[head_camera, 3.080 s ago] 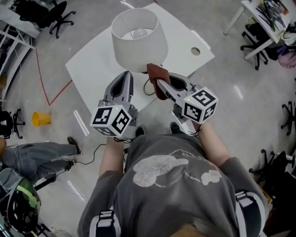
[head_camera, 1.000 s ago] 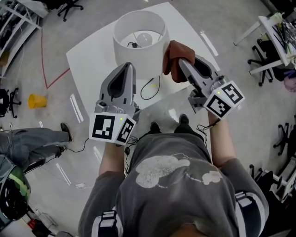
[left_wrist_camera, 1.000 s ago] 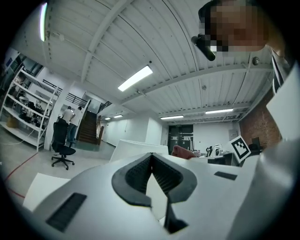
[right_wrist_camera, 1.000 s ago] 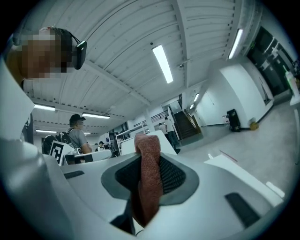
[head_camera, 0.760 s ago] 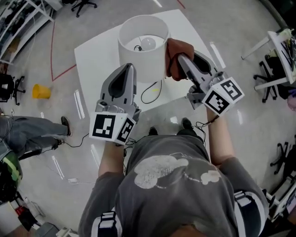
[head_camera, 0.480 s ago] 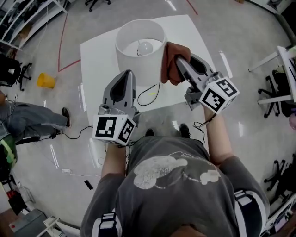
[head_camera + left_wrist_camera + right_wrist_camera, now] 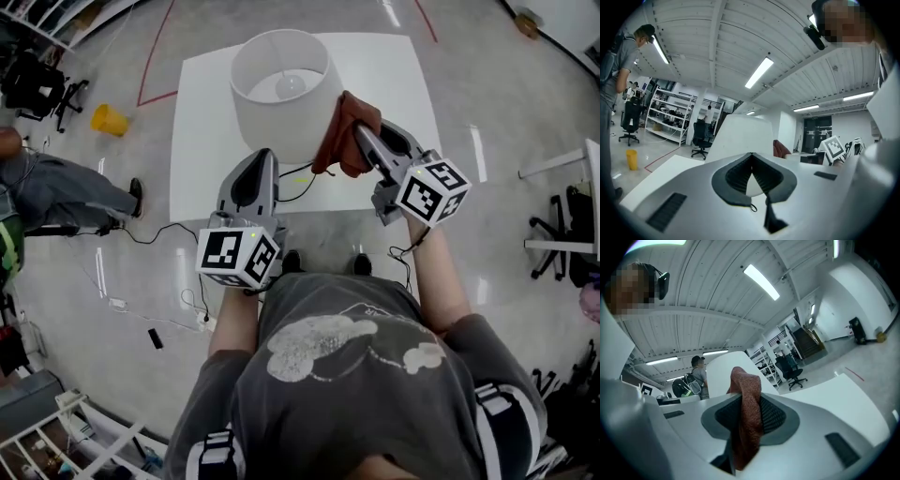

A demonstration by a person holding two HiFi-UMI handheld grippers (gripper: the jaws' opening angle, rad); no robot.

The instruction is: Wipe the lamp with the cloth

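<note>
Lamp (image 7: 281, 117): stands on the white worktop (image 7: 398, 84), nearer its front edge. The shade is open at the top and the bulb (image 7: 289, 84) shows inside.
Cloth (image 7: 343, 127): red-brown and bunched, at the shade's right wall. It is touching or just beside it; the head view doesn't settle which.
Right tongs (image 7: 359, 139): clamped on the cloth. The right gripper view shows a fold running up between the pads and sticking out past the tips.
Left tongs (image 7: 257, 159): closed together with nothing in them, in front of the shade's near side and apart from it.
Cable (image 7: 298, 176): black, looped on the worktop below the shade's near side.
Step, our read: wiping the shade's outer wall on the right side.
Contact: we'd let only the free end of the cloth meet the shade and keep the hard tips off it.
Pressure: light. The shade looks thin, and a side push could tip the lamp.
Stroke: we'd go rim to bottom edge, then step round and overlap each pass.
Bracing: if the lamp rocks, we'd rest the left tongs on the opposite wall.
Risks: the cloth slipping out of the grip, or a low pass snagging the cable.
Progress: we can't judge how much of the shade is done.
</note>
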